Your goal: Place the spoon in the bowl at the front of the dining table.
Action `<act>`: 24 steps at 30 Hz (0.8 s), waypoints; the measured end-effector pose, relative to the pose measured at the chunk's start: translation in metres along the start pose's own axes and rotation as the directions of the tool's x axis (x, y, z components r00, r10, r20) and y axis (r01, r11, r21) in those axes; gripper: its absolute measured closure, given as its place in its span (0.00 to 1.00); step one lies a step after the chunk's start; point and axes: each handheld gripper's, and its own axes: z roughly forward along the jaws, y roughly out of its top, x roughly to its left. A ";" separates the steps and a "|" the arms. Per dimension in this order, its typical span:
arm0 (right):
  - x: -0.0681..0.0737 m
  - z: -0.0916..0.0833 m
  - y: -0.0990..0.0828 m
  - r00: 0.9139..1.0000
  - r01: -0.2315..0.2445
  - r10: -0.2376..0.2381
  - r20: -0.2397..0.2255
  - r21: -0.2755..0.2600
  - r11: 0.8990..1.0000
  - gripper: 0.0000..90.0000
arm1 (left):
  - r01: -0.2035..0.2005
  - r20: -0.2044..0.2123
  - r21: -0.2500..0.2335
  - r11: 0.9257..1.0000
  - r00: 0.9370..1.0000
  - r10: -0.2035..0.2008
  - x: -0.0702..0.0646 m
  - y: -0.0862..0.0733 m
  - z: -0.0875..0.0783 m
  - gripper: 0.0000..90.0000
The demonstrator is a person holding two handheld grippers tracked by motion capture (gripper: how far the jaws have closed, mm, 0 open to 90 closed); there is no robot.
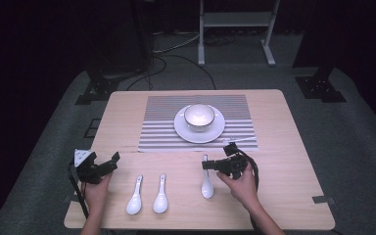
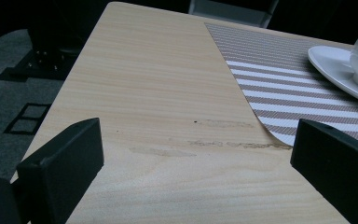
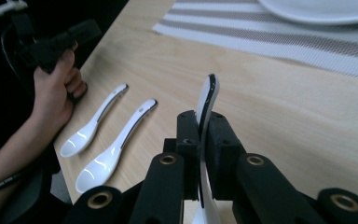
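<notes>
Right gripper [image 1: 206,165], held level in the right hand [image 1: 238,183] with jaws pointing at the person's left, is clamped on the handle of a white spoon [image 1: 207,183]; the right gripper view shows the handle [image 3: 207,100] squeezed upright between the pads and sticking out past them, bowl end cut off at the bottom edge. Left gripper [image 1: 108,164] sits in the left hand [image 1: 96,191] near the table's [image 1: 284,196] left edge, jaws spread wide over bare wood with nothing between them. Two more spoons [image 1: 147,195] lie side by side between the hands; left gripper view catches the striped mat [image 2: 279,93] and the plate's rim [image 2: 335,70], cup cropped.
</notes>
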 end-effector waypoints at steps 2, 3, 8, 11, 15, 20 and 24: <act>-0.003 -0.005 0.002 1.000 -0.010 0.009 -0.006 -0.022 1.000 0.94 | -0.001 0.000 0.000 1.000 1.000 0.001 0.000 0.000 0.000 0.01; -0.004 -0.007 0.003 1.000 -0.015 0.015 -0.009 -0.030 0.999 0.94 | -0.002 0.000 0.001 1.000 1.000 0.002 0.000 0.000 0.000 0.01; -0.009 -0.016 0.008 0.998 -0.051 0.048 -0.029 -0.078 0.996 0.94 | -0.002 0.000 0.001 1.000 1.000 0.002 0.000 0.000 0.000 0.01; -0.014 -0.019 0.014 0.997 -0.072 0.068 -0.036 -0.111 0.991 0.94 | -0.001 0.000 0.000 1.000 1.000 0.001 0.000 0.000 0.000 0.01; -0.018 -0.023 0.023 0.993 -0.110 0.104 -0.050 -0.153 0.982 0.94 | 0.002 0.001 0.000 1.000 1.000 -0.002 0.000 0.000 0.000 0.01; -0.020 -0.028 0.036 0.991 -0.135 0.126 -0.053 -0.212 0.968 0.94 | 0.002 0.001 0.000 1.000 1.000 -0.002 0.000 0.000 0.000 0.01; -0.021 -0.030 0.046 0.990 -0.142 0.135 -0.046 -0.241 0.960 0.94 | 0.001 0.001 0.000 1.000 1.000 -0.001 0.000 0.000 0.000 0.01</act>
